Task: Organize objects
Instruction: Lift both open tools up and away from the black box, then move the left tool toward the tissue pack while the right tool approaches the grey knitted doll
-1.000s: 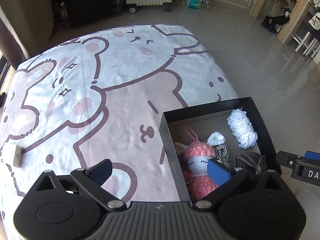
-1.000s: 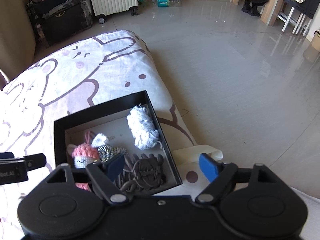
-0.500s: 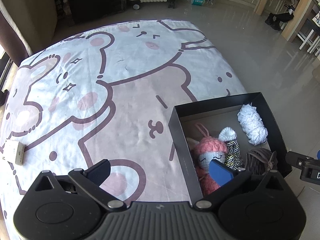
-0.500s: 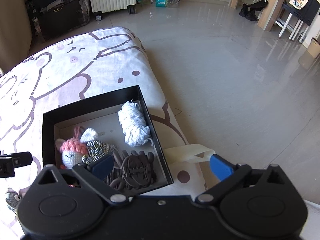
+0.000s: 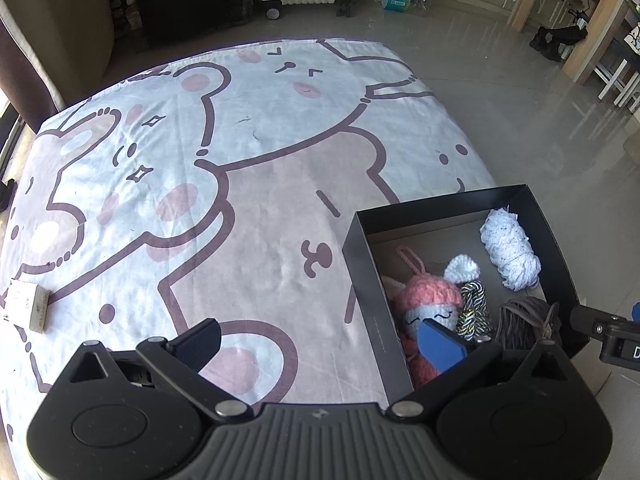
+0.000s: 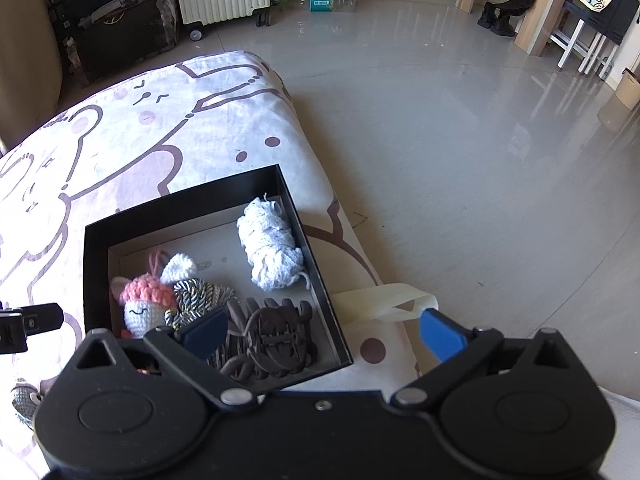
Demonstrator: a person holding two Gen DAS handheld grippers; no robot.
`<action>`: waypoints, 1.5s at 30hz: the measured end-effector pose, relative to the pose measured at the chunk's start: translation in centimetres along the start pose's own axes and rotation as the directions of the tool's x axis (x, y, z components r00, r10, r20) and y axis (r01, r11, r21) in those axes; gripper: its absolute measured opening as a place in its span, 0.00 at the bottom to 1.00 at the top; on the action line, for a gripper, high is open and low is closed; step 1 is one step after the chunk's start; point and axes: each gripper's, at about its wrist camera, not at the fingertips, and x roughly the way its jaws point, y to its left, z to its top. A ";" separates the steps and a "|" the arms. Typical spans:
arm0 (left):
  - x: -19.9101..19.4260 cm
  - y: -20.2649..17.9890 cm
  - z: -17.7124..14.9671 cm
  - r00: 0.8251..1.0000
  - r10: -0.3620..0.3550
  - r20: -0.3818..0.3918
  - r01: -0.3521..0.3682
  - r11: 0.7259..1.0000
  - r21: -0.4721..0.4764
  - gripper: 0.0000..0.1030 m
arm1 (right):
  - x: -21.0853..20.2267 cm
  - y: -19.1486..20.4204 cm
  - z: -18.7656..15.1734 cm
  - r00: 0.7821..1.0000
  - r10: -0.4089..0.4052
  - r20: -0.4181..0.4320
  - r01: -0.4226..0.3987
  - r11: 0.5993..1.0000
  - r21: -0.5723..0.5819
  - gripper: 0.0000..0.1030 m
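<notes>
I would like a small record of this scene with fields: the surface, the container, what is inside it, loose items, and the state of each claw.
surface: bed sheet with cartoon bear print
container: open black box on the sheet
inside box: white yarn bundle; pink crochet doll; striped cord; brown hair clip
loose on sheet: small beige block
left claw: open, empty
right claw: open, empty

I am holding my right gripper (image 6: 322,334) with jaws spread wide above the near edge of the black box (image 6: 180,204). The box is sitting on the cartoon-print sheet (image 6: 132,136). Inside are lying a white yarn bundle (image 6: 270,250), pink crochet doll (image 6: 144,304), striped cord (image 6: 198,294) and brown hair claw (image 6: 276,334).
</notes>
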 end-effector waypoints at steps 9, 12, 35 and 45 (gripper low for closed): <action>-0.6 2.2 0.0 1.000 0.020 0.008 -0.019 0.999 -0.034 1.00 | -0.1 1.6 0.1 1.000 0.010 0.004 -0.010 1.000 -0.010 1.00; -1.0 3.4 -0.2 0.999 0.030 0.010 -0.030 0.998 -0.049 1.00 | -0.2 2.6 0.2 1.000 0.023 0.006 -0.023 0.999 -0.027 1.00; -3.6 15.3 -3.5 0.988 0.144 -0.061 -0.153 0.967 -0.203 1.00 | -0.8 14.9 0.2 0.989 0.141 -0.051 -0.149 0.965 -0.215 1.00; -4.0 18.4 -5.1 0.980 0.161 -0.114 -0.184 0.957 -0.226 1.00 | -0.8 19.2 -0.7 0.980 0.170 -0.103 -0.193 0.936 -0.294 1.00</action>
